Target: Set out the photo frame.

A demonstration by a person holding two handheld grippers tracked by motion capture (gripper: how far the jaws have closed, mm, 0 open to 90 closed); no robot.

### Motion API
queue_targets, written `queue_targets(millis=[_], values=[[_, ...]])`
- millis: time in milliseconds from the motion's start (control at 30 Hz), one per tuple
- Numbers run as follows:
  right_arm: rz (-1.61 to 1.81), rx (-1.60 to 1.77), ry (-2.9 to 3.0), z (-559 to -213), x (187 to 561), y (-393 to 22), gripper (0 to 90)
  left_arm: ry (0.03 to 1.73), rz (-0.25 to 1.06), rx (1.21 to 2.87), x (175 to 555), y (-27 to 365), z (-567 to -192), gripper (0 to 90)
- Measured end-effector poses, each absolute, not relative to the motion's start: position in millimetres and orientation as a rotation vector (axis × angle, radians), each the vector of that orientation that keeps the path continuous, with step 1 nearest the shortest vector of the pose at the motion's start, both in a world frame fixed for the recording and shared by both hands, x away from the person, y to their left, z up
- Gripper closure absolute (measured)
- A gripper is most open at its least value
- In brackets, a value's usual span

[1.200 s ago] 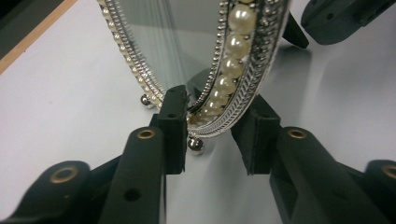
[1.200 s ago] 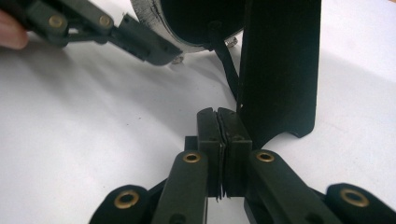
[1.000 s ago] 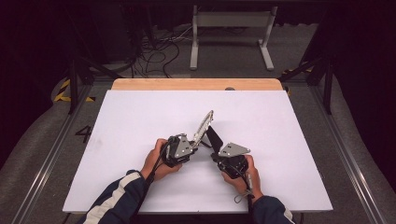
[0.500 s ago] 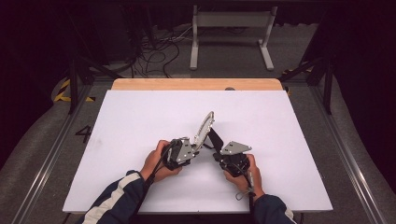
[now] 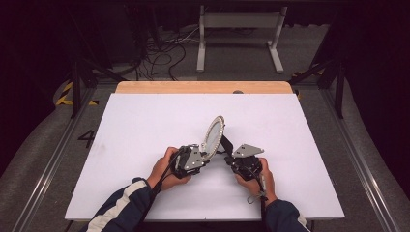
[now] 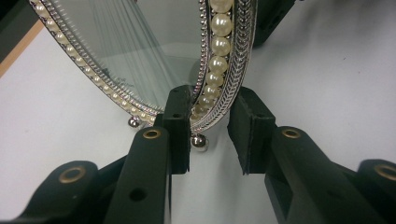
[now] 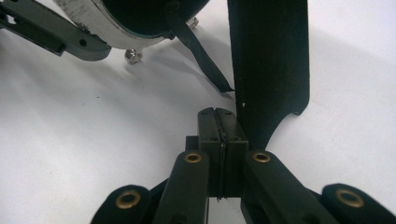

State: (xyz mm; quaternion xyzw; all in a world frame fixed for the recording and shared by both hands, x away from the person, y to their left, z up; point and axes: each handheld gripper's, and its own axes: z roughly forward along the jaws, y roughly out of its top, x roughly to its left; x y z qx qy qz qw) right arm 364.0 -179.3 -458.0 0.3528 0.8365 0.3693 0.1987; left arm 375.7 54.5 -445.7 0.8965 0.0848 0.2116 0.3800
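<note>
From the high view, one oval silver-framed mirror with a pearl-bead rim [image 5: 213, 134] stands tilted near the middle of the white table top [image 5: 145, 125], between two hand-held grippers. The left gripper [image 5: 205, 155] meets the mirror's lower edge from the left; the right gripper [image 5: 227, 155] sits just to its right, at the mirror's black back stand [image 5: 225, 144]. Two hands [image 5: 162, 169] hold them, one each.

In the left gripper view, the mirror [image 6: 140, 51] has a row of pearls [image 6: 217, 46] inside a chevron-patterned silver band. The two black jaws stand apart, the frame's lower edge between them: the left jaw touches the frame, while a gap shows before the right one. Two small silver ball feet [image 6: 200, 142] rest on the table.

In the right gripper view, the right gripper [image 7: 222, 140] has its two jaws pressed together, with no gap; whether they pinch anything I cannot tell. The flat black stand [image 7: 271, 60] rises just beside them, and one thin black strap [image 7: 201, 51] runs from the mirror's back to it.
</note>
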Motion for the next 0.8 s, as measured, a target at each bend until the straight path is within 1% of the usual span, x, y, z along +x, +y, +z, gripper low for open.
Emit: queue_targets(millis=[800], values=[[1.010, 1.030, 2.306, -461.0, 372.5, -188.4, 90.0, 0.272, 0.489, 2.259, 378.2, 52.1, -449.0, 68.9]])
